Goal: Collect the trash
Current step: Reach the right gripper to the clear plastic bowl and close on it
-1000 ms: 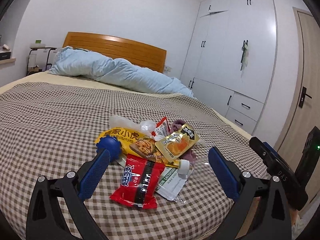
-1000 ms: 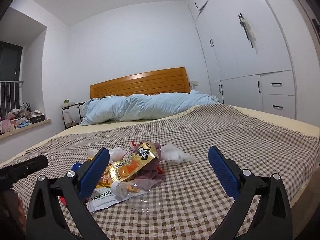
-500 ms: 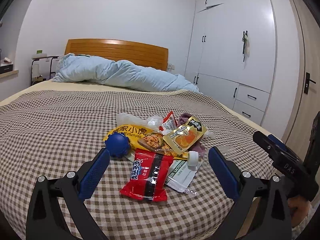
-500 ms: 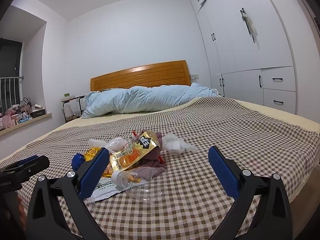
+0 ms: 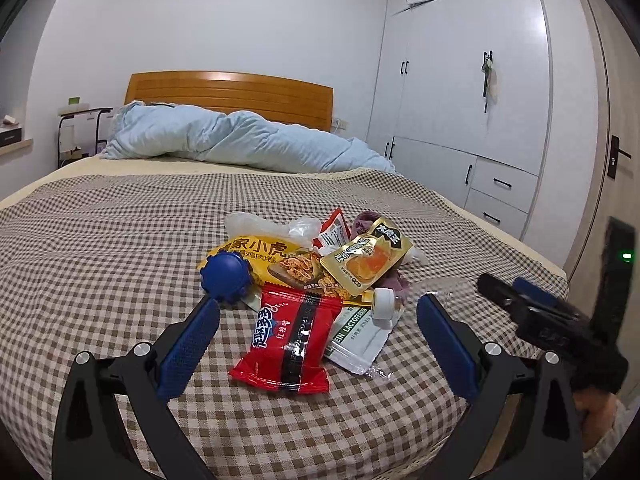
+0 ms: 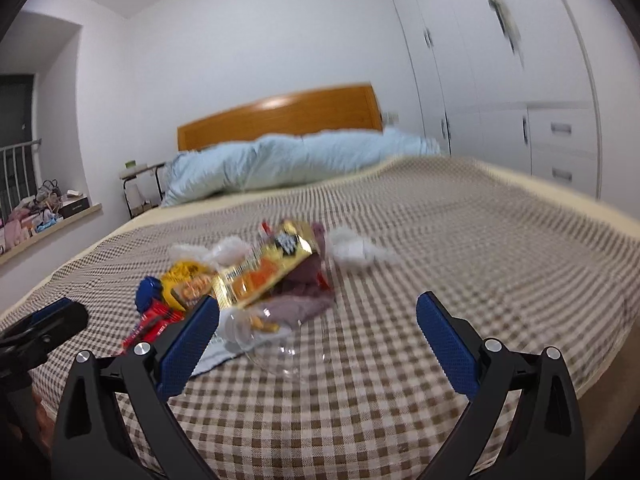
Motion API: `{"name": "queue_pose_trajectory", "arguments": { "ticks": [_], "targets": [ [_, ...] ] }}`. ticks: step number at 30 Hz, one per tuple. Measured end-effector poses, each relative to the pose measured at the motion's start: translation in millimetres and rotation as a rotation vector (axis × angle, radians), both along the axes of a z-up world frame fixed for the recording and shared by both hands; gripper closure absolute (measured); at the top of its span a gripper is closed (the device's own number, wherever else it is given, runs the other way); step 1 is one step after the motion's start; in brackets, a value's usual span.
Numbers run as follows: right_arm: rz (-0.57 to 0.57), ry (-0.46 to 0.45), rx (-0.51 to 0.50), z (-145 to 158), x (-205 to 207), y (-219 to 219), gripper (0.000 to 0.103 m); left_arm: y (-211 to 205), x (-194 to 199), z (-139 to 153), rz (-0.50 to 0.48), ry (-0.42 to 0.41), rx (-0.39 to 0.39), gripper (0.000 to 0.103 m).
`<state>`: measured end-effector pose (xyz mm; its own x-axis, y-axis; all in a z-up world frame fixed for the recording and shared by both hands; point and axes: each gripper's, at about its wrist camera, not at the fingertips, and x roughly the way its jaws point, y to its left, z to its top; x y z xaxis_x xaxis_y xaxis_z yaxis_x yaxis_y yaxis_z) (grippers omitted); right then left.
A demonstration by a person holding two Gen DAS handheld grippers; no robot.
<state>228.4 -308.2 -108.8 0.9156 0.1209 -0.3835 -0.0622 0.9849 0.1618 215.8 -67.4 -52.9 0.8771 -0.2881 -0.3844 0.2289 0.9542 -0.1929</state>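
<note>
Trash pile (image 5: 320,276) centre frame on checked bedspread (image 5: 100,248). White sachet (image 5: 358,330) reads "LACTOFERRIN"; yellow wrapper (image 5: 256,252) bears Chinese characters. Left gripper (image 5: 318,330) fingers apart, empty, before red packet (image 5: 290,336). Right gripper (image 6: 318,330) fingers apart, empty.

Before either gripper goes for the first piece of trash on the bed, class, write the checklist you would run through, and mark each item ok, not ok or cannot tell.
1. Left gripper open and empty: ok.
2. Right gripper open and empty: ok.
3. Red packet lies flat, nearest the left gripper, nothing on top of it: ok.
4. Clear bottle in front of the right gripper and free to lift: not ok, the gold pouch overlaps its upper end.
5. Right wrist view sharp enough to aim: not ok, blurred.
6. A bin or bag for the trash in sight: not ok, none in either view.
</note>
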Motion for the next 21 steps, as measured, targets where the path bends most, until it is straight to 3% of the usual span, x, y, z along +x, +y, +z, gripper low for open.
{"name": "queue_pose_trajectory", "arguments": {
  "ticks": [9, 13, 15, 18, 19, 21],
  "targets": [
    [0.024, 0.142, 0.119, -16.6, 42.2, -3.9, 0.008, 5.1, 2.7, 3.0, 0.002, 0.005, -0.046, 0.007],
    [0.043, 0.231, 0.254, -33.1, 56.7, -8.7, 0.008, 6.1, 4.2, 4.2, -0.004, 0.006, -0.062, 0.007],
    [0.044, 0.249, 0.322, -39.6, 61.3, -14.8, 0.008, 6.9, 5.0, 4.2, -0.006, 0.009, -0.069, 0.007],
    [0.037, 0.239, 0.325, -40.8, 61.0, -12.0, 0.008, 8.1, 5.0, 4.2, -0.012, 0.015, -0.075, 0.007],
    [0.041, 0.237, 0.321, -40.5, 61.7, -10.4, 0.01, 8.6, 4.7, 4.3, -0.013, 0.016, -0.075, 0.007],
    [0.087, 0.233, 0.375, -42.9, 62.8, -9.5, 0.029, 9.9, 4.3, 4.7, -0.012, 0.015, -0.076, 0.007]
  ]
}}
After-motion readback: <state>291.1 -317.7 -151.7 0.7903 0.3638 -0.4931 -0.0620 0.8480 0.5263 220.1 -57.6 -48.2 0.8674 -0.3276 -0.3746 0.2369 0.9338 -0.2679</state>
